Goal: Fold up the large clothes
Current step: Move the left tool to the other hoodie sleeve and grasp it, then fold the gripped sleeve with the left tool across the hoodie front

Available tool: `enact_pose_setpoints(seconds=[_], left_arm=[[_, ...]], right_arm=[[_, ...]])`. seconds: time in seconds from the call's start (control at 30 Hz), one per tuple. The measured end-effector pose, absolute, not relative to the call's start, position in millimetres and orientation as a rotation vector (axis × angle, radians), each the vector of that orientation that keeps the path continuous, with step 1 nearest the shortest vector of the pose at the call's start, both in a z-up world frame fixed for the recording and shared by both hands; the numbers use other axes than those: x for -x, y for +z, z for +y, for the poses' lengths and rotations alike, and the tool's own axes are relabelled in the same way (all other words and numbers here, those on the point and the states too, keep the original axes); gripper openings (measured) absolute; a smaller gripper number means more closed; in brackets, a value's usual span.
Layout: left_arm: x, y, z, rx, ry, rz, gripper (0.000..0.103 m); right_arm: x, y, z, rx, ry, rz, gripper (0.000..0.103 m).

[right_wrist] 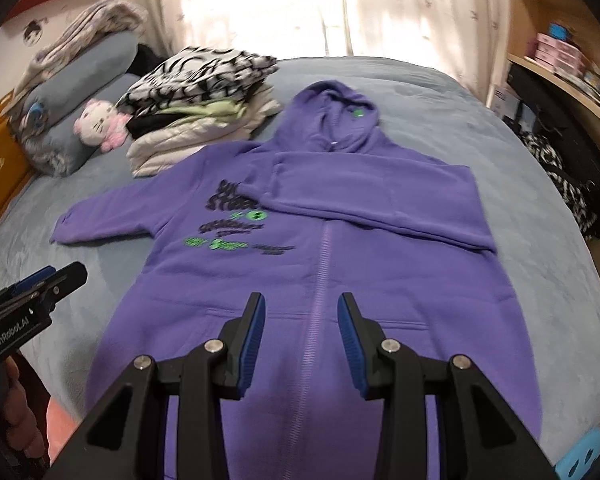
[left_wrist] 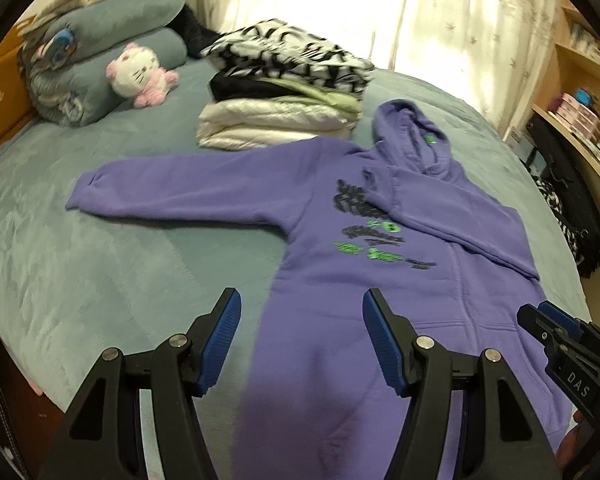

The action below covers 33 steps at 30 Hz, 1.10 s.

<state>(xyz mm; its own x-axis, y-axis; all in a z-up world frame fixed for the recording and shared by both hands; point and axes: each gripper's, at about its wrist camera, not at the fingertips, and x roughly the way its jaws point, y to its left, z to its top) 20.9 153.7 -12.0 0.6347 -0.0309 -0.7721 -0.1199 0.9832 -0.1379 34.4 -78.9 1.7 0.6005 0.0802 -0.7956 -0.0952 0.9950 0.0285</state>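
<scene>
Purple hoodie flat on bed, folded clothes stack beside hood, left gripper, right gripper agape, empty.

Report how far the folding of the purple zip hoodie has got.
Done: one sleeve of the purple zip hoodie is folded across the chest, and a stack of folded clothes sits beside it on the bed. In hand: nothing; left gripper and right gripper hover open above the hem. Left: the outstretched sleeve, the hood, the body fold.

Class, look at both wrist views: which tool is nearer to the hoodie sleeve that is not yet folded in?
Left. The left tool hangs open over the hem on the unfolded sleeve side; the right tool sits open over the zipper, farther away.
</scene>
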Motion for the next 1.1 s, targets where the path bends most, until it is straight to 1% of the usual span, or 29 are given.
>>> enact_pose_setpoints(seconds=[0.27,0.57,0.8,0.97,1.1], left_arm=[[-41.1,-44.4,209.3,0.24,0.118,0.935,0.062],[-85.0,-82.3,289.4,0.378,0.173,0.962,0.062],[-125.6,-118.1,367.9,0.602,0.18,0.973,0.062],[-142.3,-138.8,419.2,0.778,0.213,0.933,0.062],[-154.3,-142.0,446.9,0.801,0.295,0.886,0.062]], right_arm=[[-63.4,-15.6,-24.1,0.061,0.168,0.932,0.038],[-116.0,-39.3,40.0,0.107,0.223,0.943,0.038],[-157.5,-56.2,81.9,0.1,0.255,0.951,0.038],[-173.8,-65.8,96.1,0.096,0.268,0.959,0.038],[-180.4,-74.3,99.3,0.091,0.268,0.979,0.038]])
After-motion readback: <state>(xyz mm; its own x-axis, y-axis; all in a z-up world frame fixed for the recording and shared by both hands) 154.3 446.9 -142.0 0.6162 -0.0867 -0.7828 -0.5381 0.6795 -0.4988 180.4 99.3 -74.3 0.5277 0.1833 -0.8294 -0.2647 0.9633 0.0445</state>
